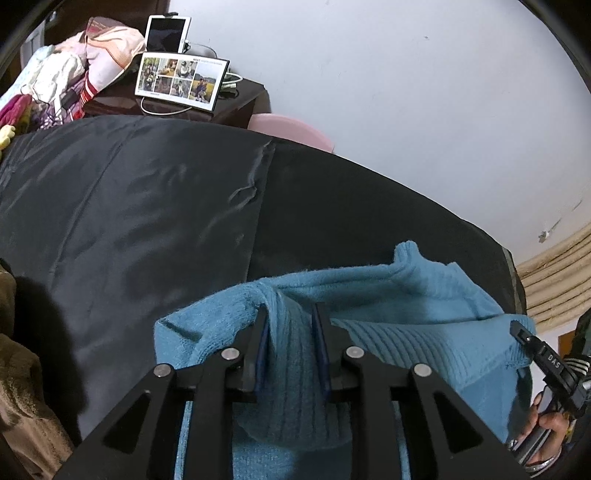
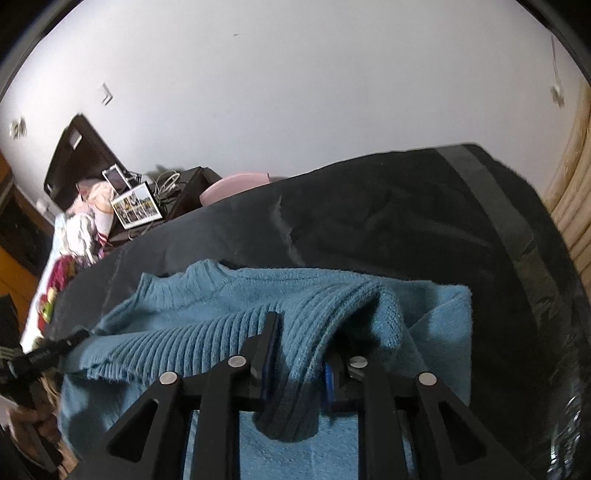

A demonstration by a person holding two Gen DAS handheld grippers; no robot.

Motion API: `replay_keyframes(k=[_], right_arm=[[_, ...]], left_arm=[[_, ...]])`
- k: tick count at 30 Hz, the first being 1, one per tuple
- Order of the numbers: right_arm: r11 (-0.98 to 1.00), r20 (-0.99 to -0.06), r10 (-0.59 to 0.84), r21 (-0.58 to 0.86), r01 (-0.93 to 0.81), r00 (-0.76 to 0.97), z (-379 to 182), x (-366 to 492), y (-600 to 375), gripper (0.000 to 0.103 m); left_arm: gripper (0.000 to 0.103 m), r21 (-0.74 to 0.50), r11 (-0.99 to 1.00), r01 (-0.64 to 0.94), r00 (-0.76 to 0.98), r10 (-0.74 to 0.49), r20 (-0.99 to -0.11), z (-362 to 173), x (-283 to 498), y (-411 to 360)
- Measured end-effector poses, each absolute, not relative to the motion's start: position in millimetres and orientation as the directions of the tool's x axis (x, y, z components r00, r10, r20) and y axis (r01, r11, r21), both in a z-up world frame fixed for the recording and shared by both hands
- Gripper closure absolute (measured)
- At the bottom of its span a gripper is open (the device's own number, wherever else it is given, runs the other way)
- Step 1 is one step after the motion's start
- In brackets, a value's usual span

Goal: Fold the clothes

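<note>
A teal ribbed knit sweater (image 1: 402,295) lies partly folded on a black cloth-covered surface (image 1: 147,206). My left gripper (image 1: 290,314) is shut on a bunched ribbed fold of the sweater, which hangs down between its fingers. In the right wrist view the same sweater (image 2: 258,291) spreads out with its collar toward the far left. My right gripper (image 2: 306,332) is shut on another ribbed fold of it; the right finger is mostly hidden under the knit. The right gripper's tip (image 1: 517,328) shows at the sweater's right edge in the left wrist view, held by a hand (image 1: 546,424).
A dark side table (image 1: 236,99) carries a photo display (image 1: 181,79), a tablet (image 1: 166,33) and cables. A heap of mixed clothes (image 1: 62,81) lies at the far left. A pink stool (image 1: 291,129) stands behind the surface. Brown fabric (image 1: 22,387) sits at the left edge.
</note>
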State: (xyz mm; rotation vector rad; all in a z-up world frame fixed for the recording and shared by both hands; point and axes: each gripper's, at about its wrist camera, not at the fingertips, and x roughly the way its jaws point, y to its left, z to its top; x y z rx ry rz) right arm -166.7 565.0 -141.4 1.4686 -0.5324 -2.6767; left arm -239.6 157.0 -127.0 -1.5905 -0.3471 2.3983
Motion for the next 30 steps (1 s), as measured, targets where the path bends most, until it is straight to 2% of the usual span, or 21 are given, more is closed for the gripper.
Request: replay_keyframes(k=[2, 3, 4, 5, 7, 12, 17, 23, 27, 30], right_arm=[[-0.923, -0.789, -0.239, 0.366, -0.122, -0.566, -139.3, -165.0, 567.8, 0.058], [-0.914, -0.774, -0.253, 0.387, -0.118, -0.581, -136.6, -163.1, 568.4, 0.032], [-0.913, -0.76, -0.245, 0.389, -0.12, -0.601, -132.7, -160.5, 568.7, 0.022], [-0.912, -0.744, -0.236, 0.392, -0.122, -0.625, -127.8, -157.8, 569.2, 0.021], [-0.908, -0.72, -0.236, 0.403, -0.116, -0.653, -118.6, -155.4, 571.1, 0.021], [-0.935, -0.724, -0.207, 0.343, -0.084, -0.659, -106.7, -153.5, 564.8, 0.021], [-0.979, -0.77, -0.146, 0.204, -0.023, -0.621, -115.8, -152.7, 538.8, 0.021], [-0.996, -0.82, -0.078, 0.04, 0.079, -0.567, -138.5, -156.5, 508.0, 0.021], [-0.997, -0.856, -0.052, 0.011, 0.082, -0.515, -158.5, -170.1, 515.3, 0.021], [-1.0, -0.866, 0.004, 0.008, -0.022, -0.5, -160.7, -186.3, 542.2, 0.021]], left_arm=[[0.074, -0.346, -0.936, -0.064, -0.381, 0.344, -0.859, -124.0, -240.6, 154.7], [0.072, -0.362, -0.93, -0.06, -0.386, 0.356, -0.851, -121.9, -240.7, 152.6], [0.07, -0.379, -0.924, -0.056, -0.393, 0.369, -0.842, -119.4, -240.7, 150.1], [0.067, -0.389, -0.92, -0.053, -0.401, 0.376, -0.835, -116.9, -240.6, 148.2], [0.053, -0.378, -0.924, -0.049, -0.436, 0.361, -0.824, -109.3, -239.6, 145.1], [0.044, -0.339, -0.939, -0.051, -0.522, 0.315, -0.793, -86.1, -235.7, 137.6], [0.043, -0.233, -0.96, -0.153, -0.523, 0.279, -0.805, -84.2, -221.5, 157.6], [0.042, -0.16, -0.955, -0.251, -0.445, 0.261, -0.857, -117.7, -217.7, 184.3], [0.042, -0.115, -0.973, -0.202, -0.424, 0.192, -0.885, -132.2, -236.0, 182.7], [0.04, -0.098, -0.989, -0.109, -0.426, 0.136, -0.894, -132.4, -254.7, 170.5]])
